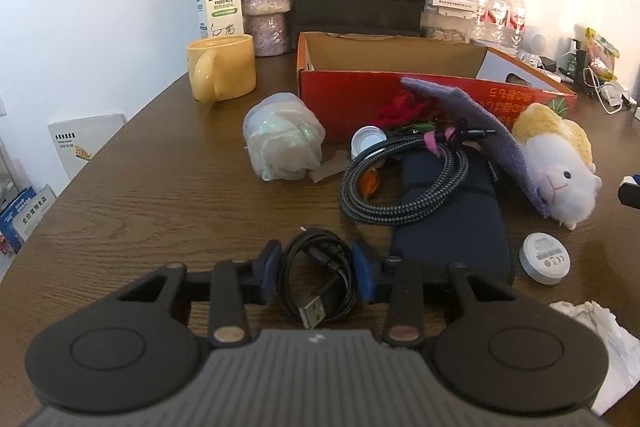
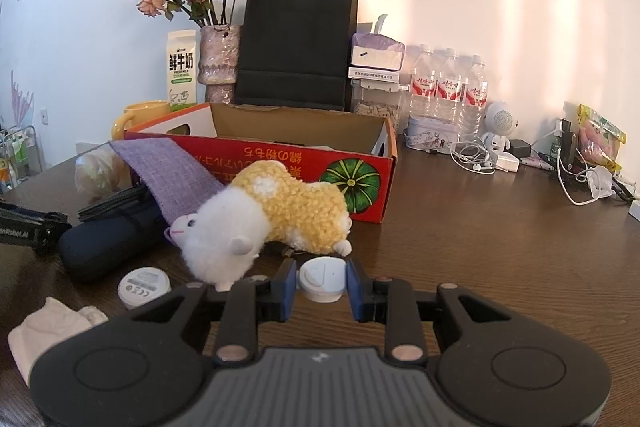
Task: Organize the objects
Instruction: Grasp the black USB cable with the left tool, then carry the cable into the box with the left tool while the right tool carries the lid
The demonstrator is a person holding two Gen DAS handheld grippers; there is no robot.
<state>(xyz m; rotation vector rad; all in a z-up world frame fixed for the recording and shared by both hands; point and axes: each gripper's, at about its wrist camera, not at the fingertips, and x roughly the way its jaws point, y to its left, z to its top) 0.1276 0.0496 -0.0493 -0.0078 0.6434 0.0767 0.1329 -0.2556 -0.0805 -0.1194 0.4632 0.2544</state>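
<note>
Left wrist view: left gripper (image 1: 315,269) closing around black cable (image 1: 320,277), seemingly pinched; right gripper (image 2: 323,285) clamping white puck (image 2: 322,277); next, lift both into red box (image 1: 400,95).

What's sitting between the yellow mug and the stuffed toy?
In the left wrist view, between the mug and the stuffed toy lie a plastic-wrapped bundle, a small white lid and a coiled braided cable on a dark pouch.

2 coiled cables (image 1: 404,183), 2 white pucks (image 2: 145,285), 3 water bottles (image 2: 448,87), 1 plush (image 2: 276,215), 1 mug (image 1: 222,69), 1 red box (image 2: 280,151)
</note>
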